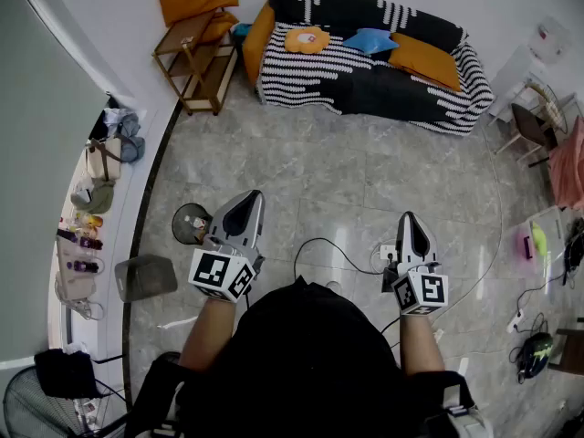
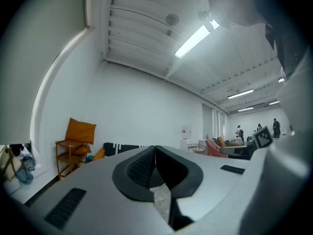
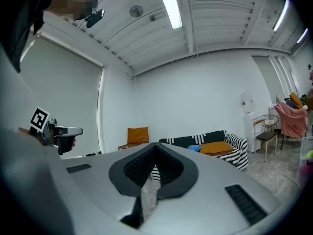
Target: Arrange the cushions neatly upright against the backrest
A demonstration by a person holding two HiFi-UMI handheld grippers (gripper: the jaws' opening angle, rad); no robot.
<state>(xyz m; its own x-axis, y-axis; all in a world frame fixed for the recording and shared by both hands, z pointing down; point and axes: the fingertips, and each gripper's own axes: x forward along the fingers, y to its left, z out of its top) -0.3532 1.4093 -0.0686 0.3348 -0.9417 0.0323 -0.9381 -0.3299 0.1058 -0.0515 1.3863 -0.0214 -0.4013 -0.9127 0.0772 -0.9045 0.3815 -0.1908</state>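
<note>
Lying askew, cushions (image 1: pixel 425 59) dot the striped sofa (image 1: pixel 365 91).

I'm getting bright, even light from the ceiling tube lamps (image 2: pixel 193 41), which burn out to white in both gripper views. The glossy floor (image 1: pixel 365 176) shows soft glare and only faint shadows. Every view bows hard at its edges, and the gripper views' corners go black.

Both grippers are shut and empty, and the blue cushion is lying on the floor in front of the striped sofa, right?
No. The blue cushion lies on the striped sofa, not the floor; the head view shows it. The left gripper and right gripper are shut and empty.
</note>
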